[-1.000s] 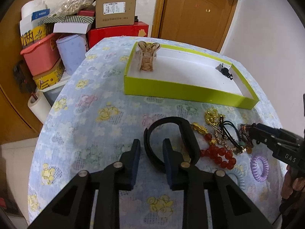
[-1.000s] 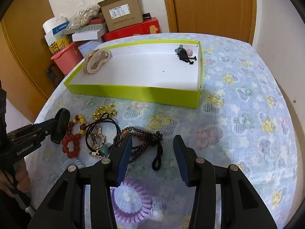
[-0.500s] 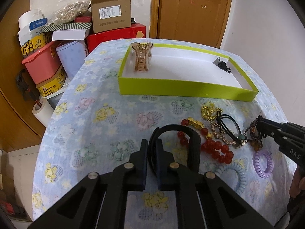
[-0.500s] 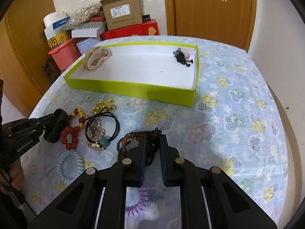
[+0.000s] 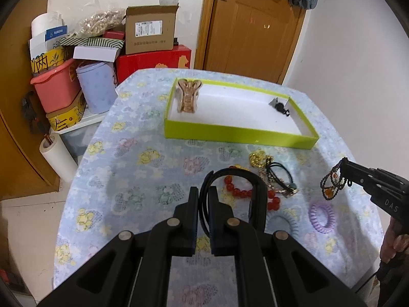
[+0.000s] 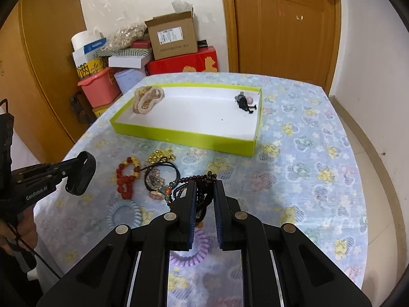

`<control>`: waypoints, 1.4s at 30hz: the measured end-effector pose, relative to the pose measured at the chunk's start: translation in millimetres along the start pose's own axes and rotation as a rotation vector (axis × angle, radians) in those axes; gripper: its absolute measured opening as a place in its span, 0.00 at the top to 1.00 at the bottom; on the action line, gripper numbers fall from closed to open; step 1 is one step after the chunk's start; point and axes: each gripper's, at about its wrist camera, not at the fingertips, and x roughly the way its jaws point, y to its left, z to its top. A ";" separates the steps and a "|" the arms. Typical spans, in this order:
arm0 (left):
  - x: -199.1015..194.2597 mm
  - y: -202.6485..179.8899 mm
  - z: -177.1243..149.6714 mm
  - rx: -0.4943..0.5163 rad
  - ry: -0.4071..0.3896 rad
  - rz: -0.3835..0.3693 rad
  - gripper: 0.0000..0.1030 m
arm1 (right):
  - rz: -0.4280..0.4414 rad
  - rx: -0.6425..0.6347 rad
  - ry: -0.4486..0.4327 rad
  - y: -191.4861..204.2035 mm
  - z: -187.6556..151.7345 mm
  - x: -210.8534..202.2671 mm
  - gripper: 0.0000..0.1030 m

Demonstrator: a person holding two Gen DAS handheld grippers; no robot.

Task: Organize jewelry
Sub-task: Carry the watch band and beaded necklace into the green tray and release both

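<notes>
My left gripper [image 5: 203, 194] is shut on a black headband [image 5: 257, 192] and holds it above the table. My right gripper [image 6: 204, 188] is shut on a dark beaded bracelet [image 6: 196, 180], lifted off the cloth; it hangs from the right gripper in the left wrist view [image 5: 332, 185]. A lime-green tray [image 5: 237, 131] with a white floor holds a beige hair claw [image 5: 188, 97] at its left end and a small black clip [image 5: 280, 107] at its right end. The tray also shows in the right wrist view [image 6: 184, 136].
On the floral tablecloth lie a red bead bracelet [image 6: 126, 176], a gold chain [image 6: 161, 156], a black hair tie with a charm [image 6: 159, 176], a pale blue coil tie [image 6: 124, 216] and a purple coil tie [image 5: 321, 217]. Boxes and bins [image 5: 84, 58] are stacked behind the table.
Both grippers closed, the left on the headband and the right on the beaded bracelet, then rose with them off the table.
</notes>
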 end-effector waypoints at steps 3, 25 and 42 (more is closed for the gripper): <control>-6.5 -2.5 3.8 0.006 -0.007 0.002 0.93 | 0.006 -0.002 -0.012 2.5 1.2 -6.3 0.87; 14.9 -8.0 54.6 0.024 -0.020 -0.030 0.93 | 0.037 -0.001 -0.048 -5.6 42.6 -1.4 0.87; 70.6 -22.6 117.6 0.047 -0.015 -0.033 0.93 | 0.017 0.027 -0.045 -36.2 84.8 56.6 0.87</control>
